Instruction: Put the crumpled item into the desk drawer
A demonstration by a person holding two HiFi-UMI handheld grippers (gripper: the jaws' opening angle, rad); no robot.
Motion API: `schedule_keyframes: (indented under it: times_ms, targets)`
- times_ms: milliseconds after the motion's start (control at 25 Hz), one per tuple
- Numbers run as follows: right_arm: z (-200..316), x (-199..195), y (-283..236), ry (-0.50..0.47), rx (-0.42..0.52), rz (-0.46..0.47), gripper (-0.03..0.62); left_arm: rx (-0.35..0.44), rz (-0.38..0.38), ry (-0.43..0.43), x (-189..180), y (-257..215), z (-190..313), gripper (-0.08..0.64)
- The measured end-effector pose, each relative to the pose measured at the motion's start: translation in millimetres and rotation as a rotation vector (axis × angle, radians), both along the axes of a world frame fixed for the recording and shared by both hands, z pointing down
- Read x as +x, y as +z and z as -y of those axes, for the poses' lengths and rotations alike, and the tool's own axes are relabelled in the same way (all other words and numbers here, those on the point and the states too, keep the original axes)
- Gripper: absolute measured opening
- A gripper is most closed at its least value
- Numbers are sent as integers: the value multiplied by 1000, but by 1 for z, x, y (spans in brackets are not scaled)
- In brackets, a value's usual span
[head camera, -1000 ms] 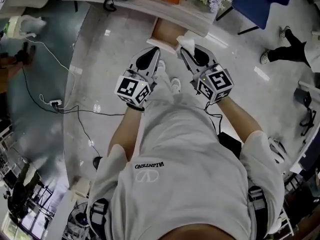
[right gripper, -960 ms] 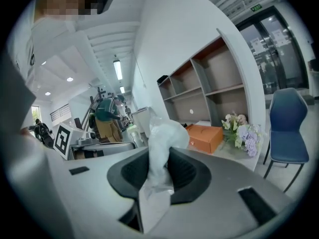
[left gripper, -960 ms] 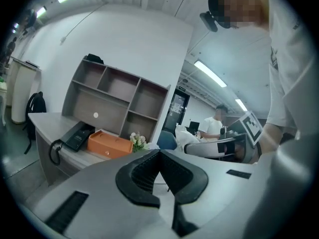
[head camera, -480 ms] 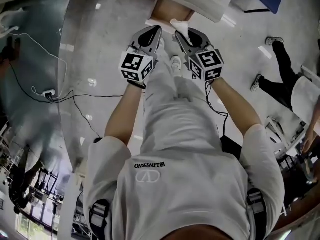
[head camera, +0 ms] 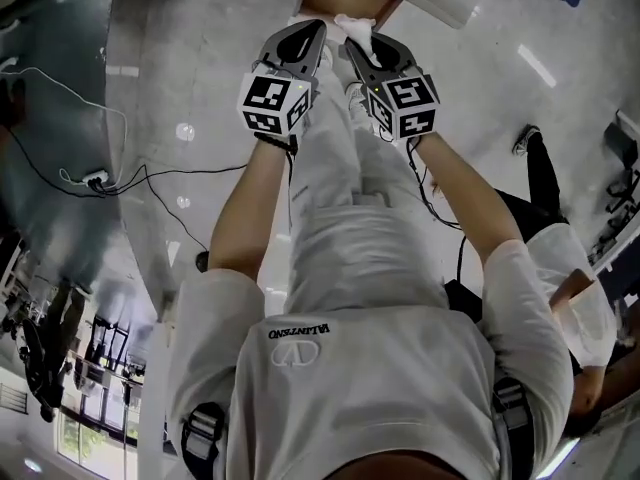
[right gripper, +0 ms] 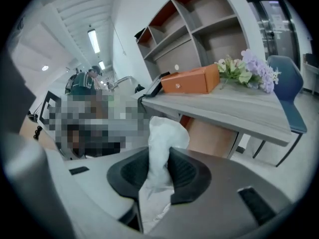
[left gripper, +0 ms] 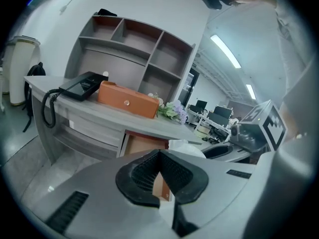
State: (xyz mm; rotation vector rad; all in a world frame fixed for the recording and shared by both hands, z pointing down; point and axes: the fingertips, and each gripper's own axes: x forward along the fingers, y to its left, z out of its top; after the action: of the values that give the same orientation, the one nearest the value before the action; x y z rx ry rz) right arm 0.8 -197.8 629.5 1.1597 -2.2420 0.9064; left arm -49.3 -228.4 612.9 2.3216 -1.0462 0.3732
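**Tissue's gripped, drawer's open, now it needs a tidy drop**

Starting on the left: the left tool (left gripper: 160, 176) has its black ribbed pads meeting at the tips with nothing between them, so it's basically a spare. Just beside it, the right tool (right gripper: 158, 176) is clamped on the white crumpled tissue (right gripper: 162, 143), with a fluffy end poking out past the tips. So the tissue is up in the air in front of the drawer, not in it yet.

The brown wooden drawer (left gripper: 141, 144) looks pulled out from under the front edge of the grey wood-grain surface (left gripper: 99, 116). I'd carry the tissue past the drawer's front panel and get it low inside before letting go. It's light stuff and could cling to a pad or flop over the rim. Open wide when you release.

On the surface, left to right:
- a black desk phone (left gripper: 79, 86) at the left end
- an orange rectangular box (left gripper: 127, 99) around the middle
- a bunch of purple and white flowers (left gripper: 172, 111)

None of these blocks the drawer. The real snag, I reckon, is the overhanging front edge right above it. A blue chair (right gripper: 286, 91) stands past the right end, well apart.
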Motion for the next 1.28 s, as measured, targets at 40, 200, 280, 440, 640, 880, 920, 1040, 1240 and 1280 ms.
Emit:
schedule_keyframes:
  times_ms: [40, 200, 280, 440, 640, 880, 920, 1040, 1240, 1280]
  targets:
    - [2, -3, 6, -6, -9, -8, 89, -9, 3, -6, -4, 6, 4, -2]
    - [12, -13, 31, -8, -45, -21, 89, -53, 14, 1, -13, 32, 9, -2]
    - [15, -19, 46, -3, -63, -23, 89, -70, 16, 16, -15, 48, 9, -2]
    - [17, -21, 74, -1, -95, -41, 89, -90, 24, 22, -14, 76, 14, -2]
    - [27, -18, 102, 28, -118, -49, 89, -106, 26, 27, -11, 102, 30, -2]
    - [37, -21, 115, 50, -130, -39, 89, -153, 43, 39, -3, 128, 28, -2]
    - [38, -21, 117, 53, -131, -37, 89, -162, 48, 33, -3, 132, 28, -2]
    - [39, -24, 128, 52, -139, -37, 89, -187, 63, 12, -5, 148, 28, -2]
    - [40, -14, 139, 79, -160, -53, 89, -205, 75, 8, 0, 162, 28, -2]
    - [40, -10, 141, 89, -167, -63, 89, -206, 79, 12, 2, 162, 27, -2]
